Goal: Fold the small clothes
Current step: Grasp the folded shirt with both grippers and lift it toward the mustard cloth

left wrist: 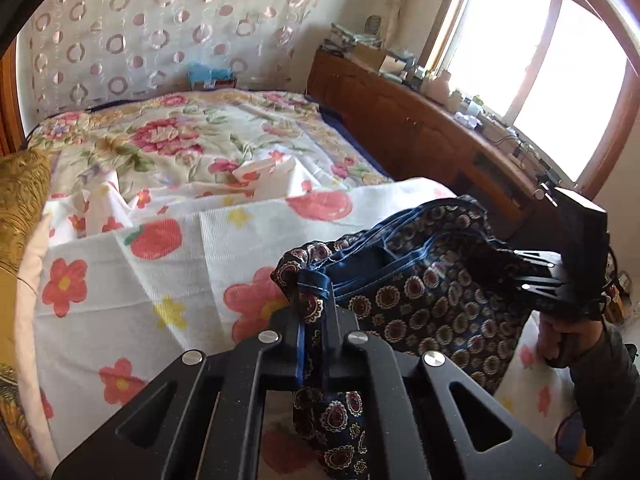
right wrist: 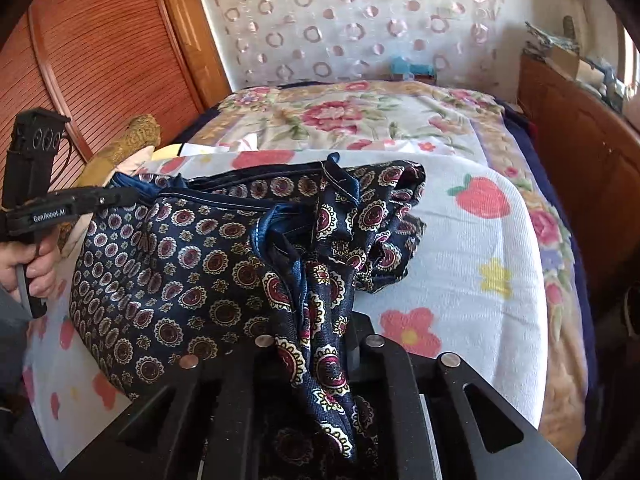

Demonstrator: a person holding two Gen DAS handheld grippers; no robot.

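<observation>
A dark blue garment [left wrist: 420, 292] printed with round medallions hangs stretched between both grippers, just above a white sheet with flowers and strawberries [left wrist: 160, 272]. My left gripper [left wrist: 314, 316] is shut on one bunched corner by the blue-trimmed edge. My right gripper [left wrist: 520, 276] pinches the opposite corner at the right of the left wrist view. In the right wrist view the right gripper [right wrist: 316, 340] is shut on gathered folds of the garment [right wrist: 180, 272], and the left gripper [right wrist: 132, 196] grips the waistband end at the left. The cloth's lower part sags onto the sheet [right wrist: 460, 260].
A floral bedspread [left wrist: 180, 140] covers the bed beyond the sheet. A gold cushion [left wrist: 24, 200] lies at the left edge. A wooden cabinet [left wrist: 420, 128] cluttered with small items runs along the right under a window. A wooden slatted door [right wrist: 100, 60] stands left. A person's hand [right wrist: 36, 268] holds the left gripper's handle.
</observation>
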